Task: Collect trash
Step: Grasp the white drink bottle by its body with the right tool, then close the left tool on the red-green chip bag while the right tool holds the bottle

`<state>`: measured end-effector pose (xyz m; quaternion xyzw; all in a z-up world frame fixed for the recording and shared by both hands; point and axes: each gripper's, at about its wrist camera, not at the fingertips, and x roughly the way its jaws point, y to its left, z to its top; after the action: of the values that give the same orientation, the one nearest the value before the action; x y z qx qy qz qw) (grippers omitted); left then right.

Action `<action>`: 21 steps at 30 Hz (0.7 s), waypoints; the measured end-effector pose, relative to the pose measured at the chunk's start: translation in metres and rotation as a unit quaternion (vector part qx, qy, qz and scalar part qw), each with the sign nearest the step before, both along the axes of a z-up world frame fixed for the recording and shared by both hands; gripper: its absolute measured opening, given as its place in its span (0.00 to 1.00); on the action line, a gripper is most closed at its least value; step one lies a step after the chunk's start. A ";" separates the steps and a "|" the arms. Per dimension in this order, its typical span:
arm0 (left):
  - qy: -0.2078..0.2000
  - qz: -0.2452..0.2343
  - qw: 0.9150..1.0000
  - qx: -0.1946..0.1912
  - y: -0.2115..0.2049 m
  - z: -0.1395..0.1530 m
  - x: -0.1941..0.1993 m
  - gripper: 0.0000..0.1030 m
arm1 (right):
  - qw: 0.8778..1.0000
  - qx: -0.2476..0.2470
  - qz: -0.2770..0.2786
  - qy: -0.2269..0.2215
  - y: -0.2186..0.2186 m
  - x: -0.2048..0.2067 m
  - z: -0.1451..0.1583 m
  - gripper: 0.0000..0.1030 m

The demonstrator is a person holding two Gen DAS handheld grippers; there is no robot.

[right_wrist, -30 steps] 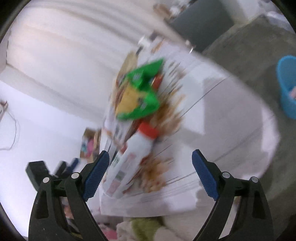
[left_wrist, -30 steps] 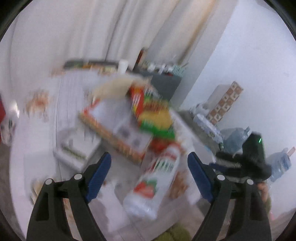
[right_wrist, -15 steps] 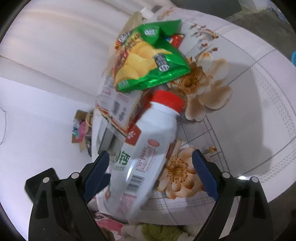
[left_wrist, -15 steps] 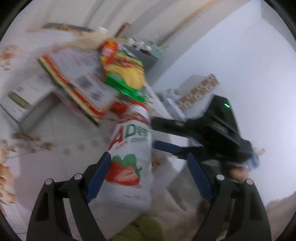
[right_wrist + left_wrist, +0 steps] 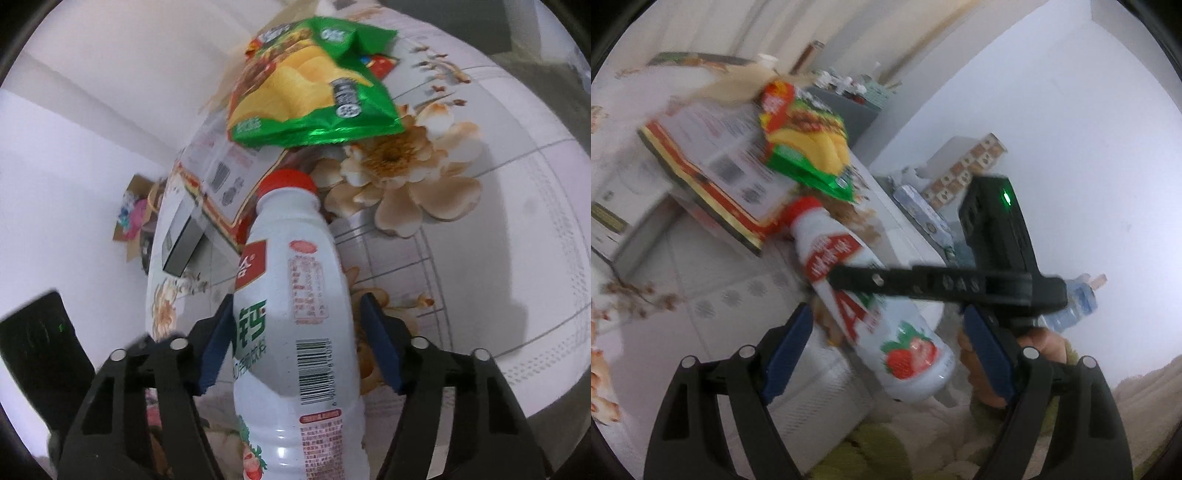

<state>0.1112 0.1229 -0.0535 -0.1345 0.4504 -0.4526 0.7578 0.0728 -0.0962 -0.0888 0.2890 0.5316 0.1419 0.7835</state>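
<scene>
Fingers: L gripper (image 5: 886,345) spread wide, R gripper (image 5: 297,339) clamped on the white bottle (image 5: 295,332).
Bottle red-capped w/ strawberry label, tilted over the bench (image 5: 498,258) edge, cap twd green chip bag (image 5: 314,96) lying on a printed carton (image 5: 716,162).

strawberry bottle (image 5: 882,314), right gripper (image 5: 849,275) across it
</scene>
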 end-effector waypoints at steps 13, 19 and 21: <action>-0.020 0.068 0.997 0.018 0.009 0.012 0.040 0.79 | 0.998 0.017 -0.056 -0.008 -0.049 -0.015 -0.002 0.55; -0.049 0.097 0.992 0.066 -0.013 0.016 0.072 0.72 | 0.995 0.028 -0.097 -0.014 -0.077 -0.025 -0.004 0.55; -0.052 0.105 0.990 0.083 -0.022 0.016 0.086 0.65 | 0.994 0.031 -0.106 -0.016 -0.085 -0.030 -0.003 0.55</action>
<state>0.1972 0.1010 -0.0379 -0.0941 0.4297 -0.3377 0.8321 0.0431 -0.1815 -0.0919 0.3656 0.4803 0.0794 0.7933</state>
